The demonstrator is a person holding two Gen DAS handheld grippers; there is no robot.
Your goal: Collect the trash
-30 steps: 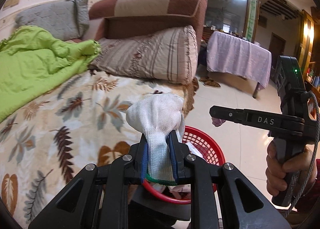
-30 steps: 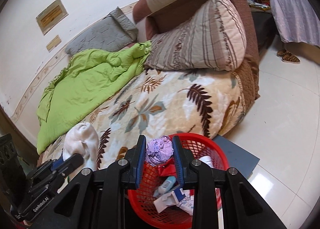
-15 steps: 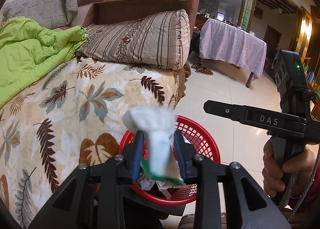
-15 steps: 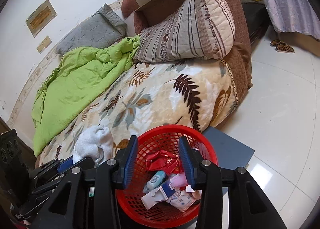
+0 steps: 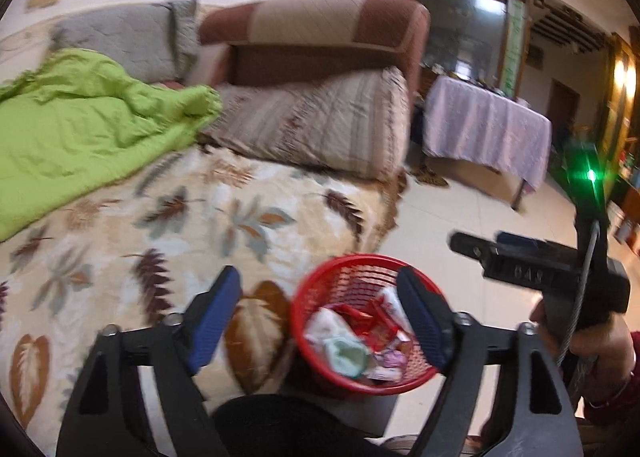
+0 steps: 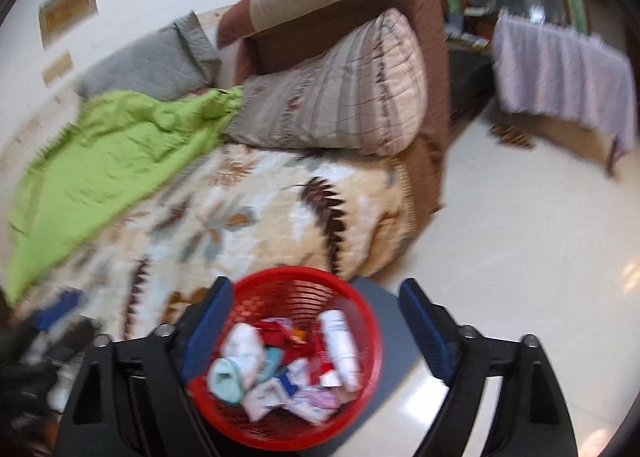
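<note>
A red mesh basket (image 5: pixel 298 309) (image 6: pixel 372 333) stands on the floor by the bed, filled with wrappers and other trash. A white glove (image 5: pixel 332 337) (image 6: pixel 244 349) with a green cuff lies inside it, beside a white bottle (image 6: pixel 340 345) and a pale purple crumpled scrap (image 6: pixel 320 401). My left gripper (image 5: pixel 318 285) hangs above the basket, jaws opening wide with nothing between them. Over the basket too, my right gripper (image 6: pixel 316 293) has its jaws opening and holds nothing. In the left wrist view a hand (image 5: pixel 580 337) holds the right gripper (image 5: pixel 480 253) at the right.
A bed with a leaf-pattern blanket (image 6: pixel 260 225) lies behind the basket, with a green quilt (image 5: pixel 80 137), a striped pillow (image 6: pixel 340 105) and a brown headboard (image 5: pixel 320 37). A grey mat (image 6: pixel 384 309) lies under the basket. A table with a lilac cloth (image 5: pixel 480 129) stands on the tiled floor at the right.
Both grippers went from shut to wide open. The white glove left the left jaws and the purple scrap left the right jaws; both now lie in the basket.
</note>
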